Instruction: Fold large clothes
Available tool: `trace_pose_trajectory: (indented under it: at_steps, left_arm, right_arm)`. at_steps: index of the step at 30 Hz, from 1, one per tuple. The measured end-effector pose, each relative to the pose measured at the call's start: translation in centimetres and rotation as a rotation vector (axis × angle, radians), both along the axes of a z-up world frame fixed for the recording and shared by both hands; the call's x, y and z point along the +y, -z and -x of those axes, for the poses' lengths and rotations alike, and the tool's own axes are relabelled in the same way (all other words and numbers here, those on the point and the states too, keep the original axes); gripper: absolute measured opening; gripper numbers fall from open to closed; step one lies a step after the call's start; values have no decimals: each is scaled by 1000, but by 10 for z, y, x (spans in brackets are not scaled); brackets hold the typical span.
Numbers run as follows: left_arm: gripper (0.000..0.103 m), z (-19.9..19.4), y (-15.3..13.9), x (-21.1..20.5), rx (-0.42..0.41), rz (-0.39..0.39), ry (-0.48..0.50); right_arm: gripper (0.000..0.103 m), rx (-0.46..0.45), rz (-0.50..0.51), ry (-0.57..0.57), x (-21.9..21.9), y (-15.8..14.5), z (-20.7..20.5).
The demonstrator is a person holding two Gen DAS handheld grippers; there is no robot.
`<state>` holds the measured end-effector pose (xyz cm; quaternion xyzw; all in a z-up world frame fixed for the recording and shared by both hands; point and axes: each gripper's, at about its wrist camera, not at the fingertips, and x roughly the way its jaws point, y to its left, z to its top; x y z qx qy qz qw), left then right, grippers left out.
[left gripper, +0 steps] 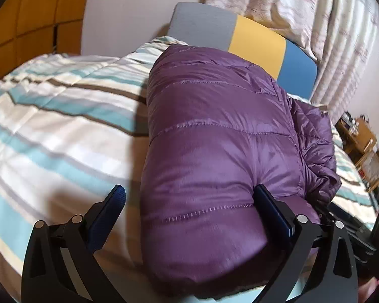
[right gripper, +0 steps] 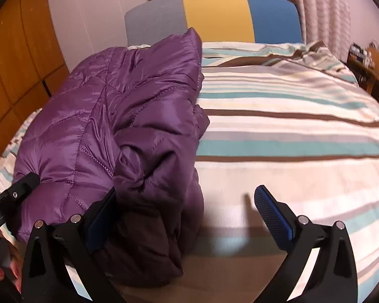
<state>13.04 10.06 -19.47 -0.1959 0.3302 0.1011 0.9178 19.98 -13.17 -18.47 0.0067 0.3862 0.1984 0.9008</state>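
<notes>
The striped bed [right gripper: 290,116] carries the purple down jacket [left gripper: 214,136], already doubled into a thick lengthwise bundle running toward the headboard [right gripper: 214,15] at 12 o'clock. Judging by that, the side folds are done and the crosswise fold comes next, calling for a grip on the near hem. Both left tongs [left gripper: 189,202] and right tongs [right gripper: 187,202] are spread wide, straddling the bundle's edges and pinching nothing.

both the left gripper [left gripper: 189,202] and the right gripper [right gripper: 187,203] hang low with fingers spread wide.
</notes>
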Motion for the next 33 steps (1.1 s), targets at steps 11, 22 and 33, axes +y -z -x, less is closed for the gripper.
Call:
trace_pose_trajectory:
  at_steps: [11, 22, 33]
  left_arm:
    - [100, 49, -28, -24, -20, -161, 44]
    - [100, 89, -54, -46, -53, -185, 18]
    - [100, 115, -80, -63, -123, -263, 40]
  right_arm:
    - [101, 9, -34, -33, -23, -26, 46]
    - [101, -96, -44, -116, -37, -62, 100]
    - [101, -154, -134, -88, -61, -95, 119]
